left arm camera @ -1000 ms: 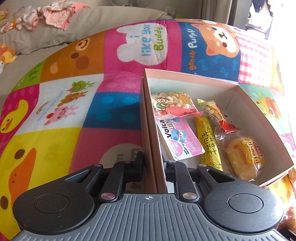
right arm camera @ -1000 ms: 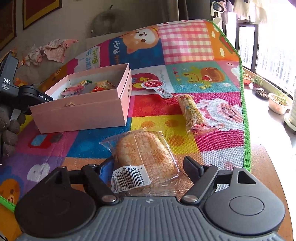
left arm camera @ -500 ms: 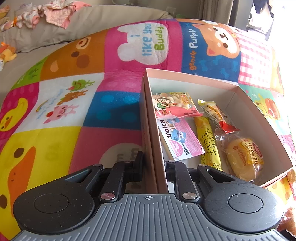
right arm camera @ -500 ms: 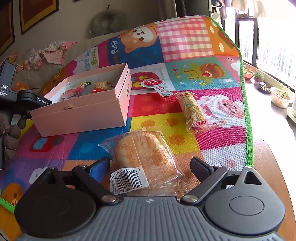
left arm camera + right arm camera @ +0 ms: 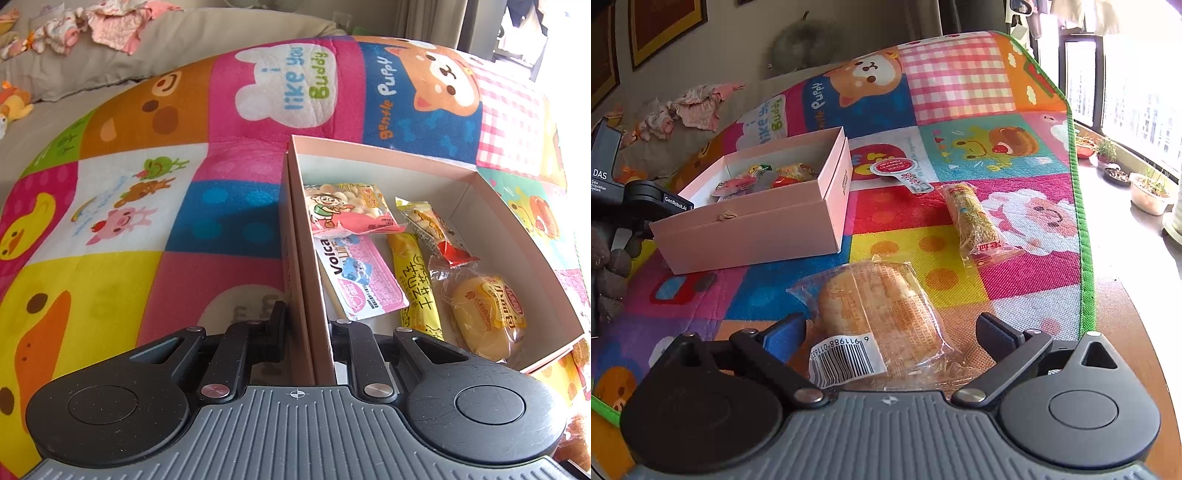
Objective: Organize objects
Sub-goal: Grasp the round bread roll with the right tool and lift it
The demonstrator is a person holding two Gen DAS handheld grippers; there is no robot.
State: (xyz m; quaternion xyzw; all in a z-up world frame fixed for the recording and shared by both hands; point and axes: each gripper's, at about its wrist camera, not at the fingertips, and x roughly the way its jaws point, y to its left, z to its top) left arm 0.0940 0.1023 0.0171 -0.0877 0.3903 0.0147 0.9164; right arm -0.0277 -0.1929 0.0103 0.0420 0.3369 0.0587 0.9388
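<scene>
A pink box [image 5: 476, 177] lies on the colourful play mat and holds several snack packets, among them a pink Volca pack [image 5: 360, 278] and a wrapped bun [image 5: 484, 314]. My left gripper [image 5: 306, 325] is shut on the box's near wall [image 5: 306, 280]. In the right wrist view the box [image 5: 757, 229] sits at the left. My right gripper [image 5: 890, 332] is open, its fingers on either side of a wrapped bread packet [image 5: 882, 317] lying on the mat. A long snack bar [image 5: 975, 221] and a round-headed red and white packet [image 5: 901, 173] lie beyond it.
The mat's green edge [image 5: 1086, 258] runs along the right, with wooden floor and potted plants [image 5: 1148, 184] by the window. A grey cushion with clothes [image 5: 110, 26] lies behind the mat. The left gripper's body [image 5: 631, 195] shows beside the box.
My right gripper's fingers have opened wider around the bread packet, and the view has shifted slightly. The left gripper and box have stayed put.
</scene>
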